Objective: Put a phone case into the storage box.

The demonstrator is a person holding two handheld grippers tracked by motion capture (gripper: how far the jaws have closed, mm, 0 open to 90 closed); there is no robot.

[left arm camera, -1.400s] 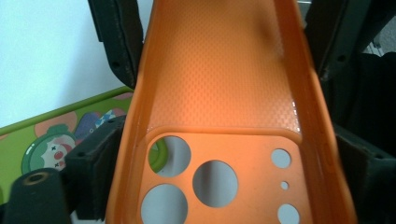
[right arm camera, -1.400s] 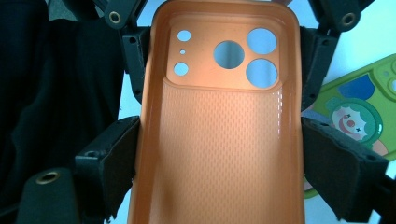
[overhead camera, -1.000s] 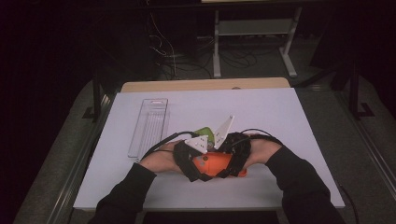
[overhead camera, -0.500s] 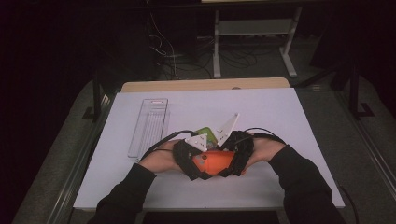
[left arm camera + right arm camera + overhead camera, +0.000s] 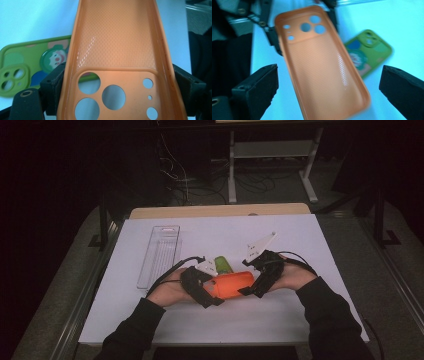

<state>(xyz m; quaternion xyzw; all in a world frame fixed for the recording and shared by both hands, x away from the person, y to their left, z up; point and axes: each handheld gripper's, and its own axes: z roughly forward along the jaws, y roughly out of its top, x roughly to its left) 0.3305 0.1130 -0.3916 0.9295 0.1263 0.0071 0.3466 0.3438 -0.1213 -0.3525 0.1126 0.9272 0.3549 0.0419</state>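
The right tongs [image 5: 329, 82] had just opened off the orange phone case [image 5: 117, 50], backing away; the left tongs [image 5: 117, 87] gripped it alone, so the handover looked complete.

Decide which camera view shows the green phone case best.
The left gripper view: the green phone case is sharp, its clown picture clear. The right gripper view shows it blurred; the high view shows a sliver.
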